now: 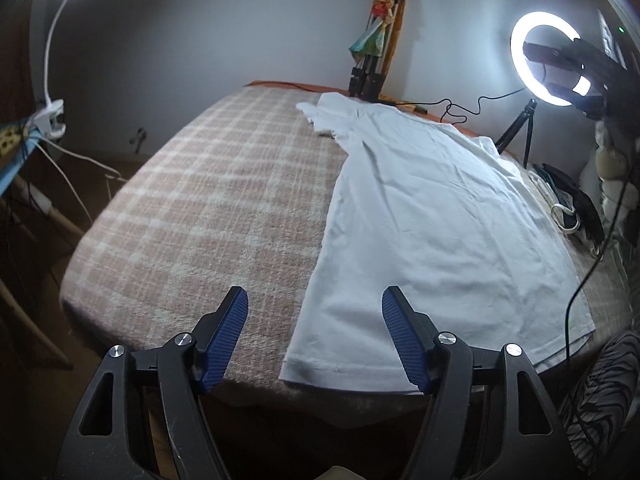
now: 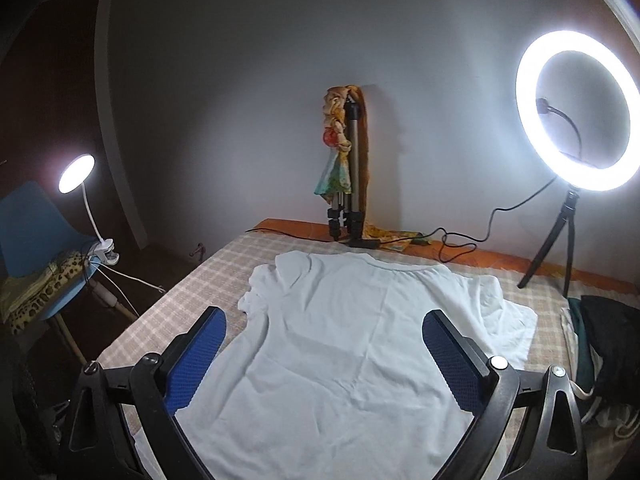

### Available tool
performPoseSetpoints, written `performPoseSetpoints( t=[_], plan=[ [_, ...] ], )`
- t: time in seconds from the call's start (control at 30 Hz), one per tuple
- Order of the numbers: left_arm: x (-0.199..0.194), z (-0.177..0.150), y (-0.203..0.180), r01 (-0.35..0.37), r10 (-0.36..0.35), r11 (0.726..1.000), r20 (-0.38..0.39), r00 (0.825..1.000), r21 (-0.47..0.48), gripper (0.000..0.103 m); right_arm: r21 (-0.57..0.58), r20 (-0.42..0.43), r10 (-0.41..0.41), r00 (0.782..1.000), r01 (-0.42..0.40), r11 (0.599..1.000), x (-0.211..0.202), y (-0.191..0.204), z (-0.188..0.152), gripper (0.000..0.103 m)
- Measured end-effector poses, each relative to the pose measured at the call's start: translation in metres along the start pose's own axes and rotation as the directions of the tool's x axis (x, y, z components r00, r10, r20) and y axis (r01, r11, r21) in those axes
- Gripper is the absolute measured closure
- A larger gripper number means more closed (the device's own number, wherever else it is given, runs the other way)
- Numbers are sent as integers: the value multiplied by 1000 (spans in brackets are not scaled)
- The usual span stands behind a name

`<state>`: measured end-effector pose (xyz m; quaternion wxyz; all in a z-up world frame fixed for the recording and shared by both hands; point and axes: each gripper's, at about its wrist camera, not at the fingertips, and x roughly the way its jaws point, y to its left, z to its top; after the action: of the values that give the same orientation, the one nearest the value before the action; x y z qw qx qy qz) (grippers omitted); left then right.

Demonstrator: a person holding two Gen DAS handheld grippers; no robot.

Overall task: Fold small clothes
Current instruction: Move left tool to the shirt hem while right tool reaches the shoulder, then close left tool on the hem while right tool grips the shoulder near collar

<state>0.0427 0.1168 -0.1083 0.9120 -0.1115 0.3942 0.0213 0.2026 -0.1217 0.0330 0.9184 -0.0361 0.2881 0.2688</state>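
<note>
A white T-shirt (image 1: 432,216) lies spread flat on a pink plaid blanket (image 1: 208,208), collar toward the far wall, hem at the near edge. My left gripper (image 1: 315,300) is open and empty, above the hem's left corner. In the right wrist view the T-shirt (image 2: 344,344) fills the middle, both sleeves spread out. My right gripper (image 2: 324,322) is open and empty, over the shirt's lower part. In the left wrist view the right gripper (image 1: 568,64) is a dark shape at the upper right; its jaws are not clear there.
A ring light on a small tripod (image 2: 576,112) stands at the far right, cable trailing. A folded tripod with a colourful cloth (image 2: 344,168) stands against the wall. A clip lamp (image 2: 76,172) and blue chair (image 2: 36,232) stand left. Dark clothes (image 2: 608,336) lie right.
</note>
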Motion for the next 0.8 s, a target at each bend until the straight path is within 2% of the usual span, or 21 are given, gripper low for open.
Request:
performPoseSetpoints(
  t=[0.13, 0.33, 0.67, 0.8],
  plan=[
    [8, 3, 2, -21, 21, 1000, 0, 1000, 9, 34, -3, -70, 61, 996, -61, 998, 50, 15, 19, 10],
    [19, 3, 0, -23, 23, 999, -29, 999, 24, 34, -33, -177, 81, 981, -88, 996, 122, 41, 34, 14],
    [38, -4, 7, 19, -20, 1000, -103, 995, -15, 34, -65, -356, 138, 924, -172, 983, 232, 83, 42, 24],
    [37, -7, 5, 16, -16, 1000, -84, 996, 6, 34, -55, -405, 125, 906, -161, 985, 273, 96, 43, 25]
  ],
)
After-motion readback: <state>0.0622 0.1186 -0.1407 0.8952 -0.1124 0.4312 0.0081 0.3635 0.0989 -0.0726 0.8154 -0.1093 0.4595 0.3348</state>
